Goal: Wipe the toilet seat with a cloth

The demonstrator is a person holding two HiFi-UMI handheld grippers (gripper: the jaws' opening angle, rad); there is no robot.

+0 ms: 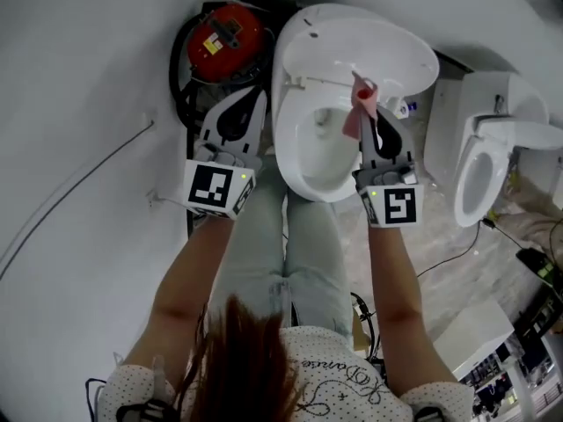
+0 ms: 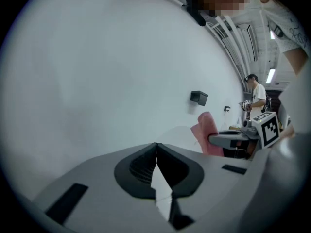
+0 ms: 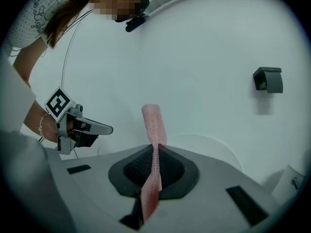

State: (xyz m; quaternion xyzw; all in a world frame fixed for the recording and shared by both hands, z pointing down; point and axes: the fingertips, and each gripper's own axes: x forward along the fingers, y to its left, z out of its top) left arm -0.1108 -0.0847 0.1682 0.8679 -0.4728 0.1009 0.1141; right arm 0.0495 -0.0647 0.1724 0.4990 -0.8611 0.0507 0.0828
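Two grippers are hanging at the near end of the toilet seat (image 1: 288, 152). The right gripper (image 1: 373, 128) is pinching a pink cloth (image 1: 359, 112) tight between its jaws, the cloth sticking out past the tips above the right side of the bowl (image 1: 321, 161). The left gripper (image 1: 250, 102) is hovering just left of the seat, its jaws pressed together with nothing between them. The lid (image 1: 369, 47) is standing raised at the far end.

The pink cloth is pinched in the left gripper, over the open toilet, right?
No: the right gripper pinches the pink cloth over the open toilet, as the right gripper view shows. The left gripper is shut and empty.
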